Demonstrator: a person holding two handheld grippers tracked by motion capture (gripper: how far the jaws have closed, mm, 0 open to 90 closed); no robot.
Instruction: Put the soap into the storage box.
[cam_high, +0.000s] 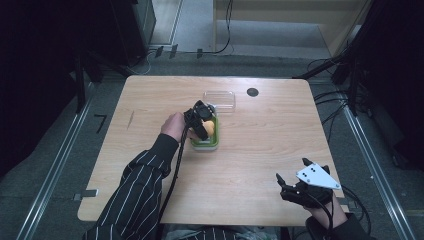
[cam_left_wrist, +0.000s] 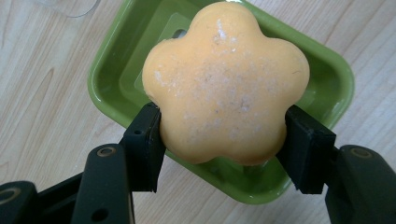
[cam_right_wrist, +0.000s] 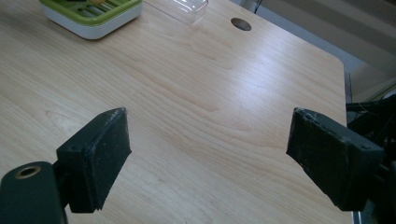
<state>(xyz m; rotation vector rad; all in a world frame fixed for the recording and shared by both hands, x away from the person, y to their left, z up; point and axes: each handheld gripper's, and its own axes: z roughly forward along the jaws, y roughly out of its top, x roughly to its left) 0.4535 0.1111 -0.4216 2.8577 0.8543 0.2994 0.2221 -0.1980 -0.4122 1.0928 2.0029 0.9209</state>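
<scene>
Right gripper (cam_high: 289, 176) is sitting closest, down at the near right corner of the worktop (cam_high: 260, 150), jaws spread wide apart and gripping nothing, just bare wood between them in the right gripper view. A striped sleeve (cam_high: 132, 195) is reaching in from the bottom left. Further in, around the middle of the worktop, the left gripper (cam_left_wrist: 224, 140) is clamping an orange flower-shaped soap (cam_left_wrist: 226, 84), one jaw pressing on each side of it. That soap is hanging right over a green soap dish (cam_left_wrist: 109, 79); can't tell if it's touching the dish or not. Just past the dish, a clear plastic lid (cam_high: 219, 100) is lying flat on the wood, and a little to its right there's a dark round hole (cam_high: 252, 92) near the far edge.
</scene>
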